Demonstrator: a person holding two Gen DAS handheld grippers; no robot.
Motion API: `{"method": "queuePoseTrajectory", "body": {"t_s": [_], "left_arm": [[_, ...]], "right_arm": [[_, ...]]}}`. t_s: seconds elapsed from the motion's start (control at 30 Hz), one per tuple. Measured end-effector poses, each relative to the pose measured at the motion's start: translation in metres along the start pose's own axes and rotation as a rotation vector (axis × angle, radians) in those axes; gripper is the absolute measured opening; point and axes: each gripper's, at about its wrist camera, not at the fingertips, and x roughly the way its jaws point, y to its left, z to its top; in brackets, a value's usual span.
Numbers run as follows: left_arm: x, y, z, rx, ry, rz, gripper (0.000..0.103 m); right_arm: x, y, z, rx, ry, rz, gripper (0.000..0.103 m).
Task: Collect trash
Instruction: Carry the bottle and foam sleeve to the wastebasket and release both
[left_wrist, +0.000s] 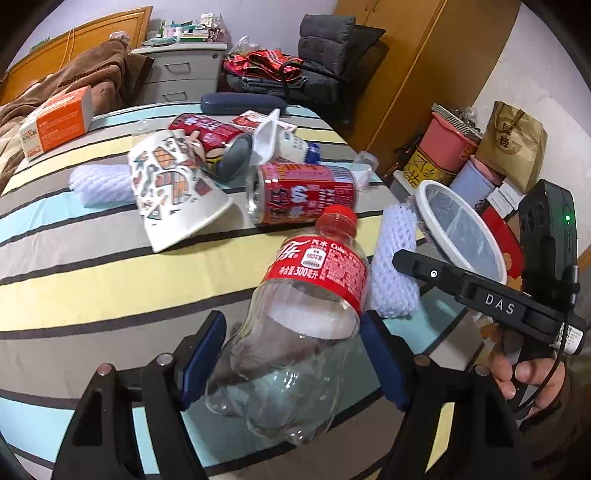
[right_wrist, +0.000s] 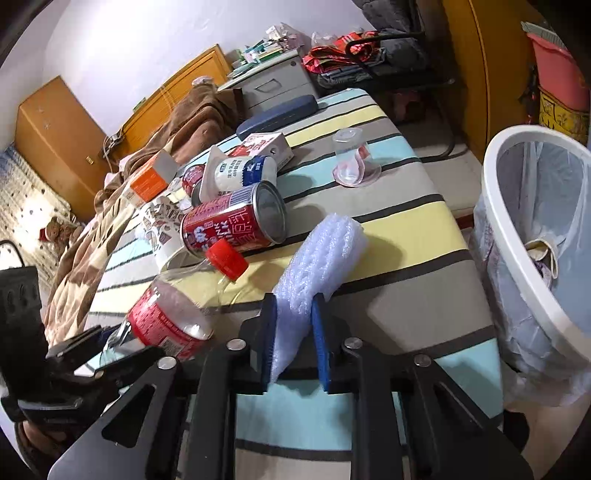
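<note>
My left gripper (left_wrist: 291, 358) is shut on an empty clear Coke bottle (left_wrist: 295, 317) with a red cap and label, held over the striped table; the bottle also shows in the right wrist view (right_wrist: 173, 317). My right gripper (right_wrist: 293, 343) is shut on a white foam net sleeve (right_wrist: 314, 258), which also shows in the left wrist view (left_wrist: 393, 266). A white bin with a plastic liner (right_wrist: 532, 236) stands off the table's right edge. A red can (left_wrist: 303, 194), a patterned paper cup (left_wrist: 173, 192) and a second foam sleeve (left_wrist: 99, 182) lie on the table.
Further back lie another red can (left_wrist: 207, 133), a white yogurt bottle (left_wrist: 291, 144), an orange box (left_wrist: 55, 122), a dark glasses case (left_wrist: 240, 103) and an upturned clear plastic cup (right_wrist: 352, 158). The striped cloth (left_wrist: 74, 280) covers the table. Bags and buckets stand beyond the bin.
</note>
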Motion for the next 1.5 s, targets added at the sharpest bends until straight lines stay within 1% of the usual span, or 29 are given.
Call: {"method": "queuePoseTrajectory", "body": {"t_s": [0.03, 0.1, 0.13, 0.17, 0.23, 0.27, 0.3, 0.37, 0.43, 0.53, 0.57, 0.63, 0.67, 0.77, 0.87, 1.03, 1.3, 1.5], "left_arm": [[0.000, -0.002, -0.001, 0.001, 0.006, -0.015, 0.073], [0.001, -0.005, 0.000, 0.006, 0.016, -0.012, 0.073], [0.001, -0.009, 0.000, 0.025, 0.019, 0.002, 0.073], [-0.001, -0.015, 0.000, 0.068, 0.016, 0.007, 0.073], [-0.003, -0.024, 0.002, 0.098, 0.008, -0.034, 0.073], [-0.001, -0.025, 0.005, 0.097, 0.015, -0.034, 0.074], [0.003, -0.027, 0.008, 0.101, 0.026, -0.015, 0.075], [0.009, -0.030, 0.012, 0.117, 0.039, 0.016, 0.075], [0.017, -0.031, 0.014, 0.117, 0.066, 0.017, 0.075], [0.023, -0.034, 0.011, 0.127, 0.078, 0.028, 0.075], [0.022, -0.034, 0.010, 0.125, 0.071, 0.029, 0.075], [0.019, -0.036, 0.009, 0.119, 0.064, 0.014, 0.068], [0.019, -0.037, 0.009, 0.120, 0.064, 0.020, 0.066], [0.017, -0.038, 0.009, 0.108, 0.049, 0.043, 0.066], [0.011, -0.040, 0.009, 0.086, 0.021, 0.033, 0.066], [0.001, -0.049, 0.011, 0.091, -0.010, 0.031, 0.066], [-0.005, -0.076, 0.023, 0.123, -0.043, 0.008, 0.066], [0.000, -0.106, 0.037, 0.157, -0.060, -0.023, 0.066]], "right_arm": [[-0.003, 0.001, -0.001, -0.008, 0.001, 0.001, 0.016], [-0.008, -0.001, 0.000, -0.013, -0.002, -0.001, 0.016], [-0.010, -0.002, 0.000, -0.017, 0.001, -0.015, 0.016], [-0.012, -0.002, 0.001, -0.025, 0.002, -0.024, 0.016], [-0.017, -0.004, 0.001, -0.041, -0.010, -0.043, 0.016], [-0.017, -0.004, 0.001, -0.052, -0.006, -0.053, 0.016], [-0.016, -0.005, 0.002, -0.056, -0.005, -0.056, 0.016], [-0.017, -0.006, 0.002, -0.057, -0.005, -0.058, 0.016], [-0.017, -0.006, 0.001, -0.074, -0.003, -0.076, 0.016], [-0.019, -0.006, -0.001, -0.081, -0.003, -0.080, 0.016], [-0.019, -0.007, -0.001, -0.080, -0.004, -0.078, 0.016], [-0.020, -0.009, -0.002, -0.077, -0.006, -0.076, 0.016], [-0.020, -0.010, -0.002, -0.077, -0.006, -0.076, 0.016], [-0.023, -0.010, -0.004, -0.081, -0.011, -0.075, 0.015], [-0.027, -0.009, -0.006, -0.081, -0.022, -0.069, 0.015], [-0.037, -0.010, -0.007, -0.086, -0.050, -0.063, 0.016], [-0.064, -0.024, -0.002, -0.065, -0.115, -0.081, 0.016], [-0.088, -0.047, 0.004, -0.037, -0.169, -0.122, 0.016]]}}
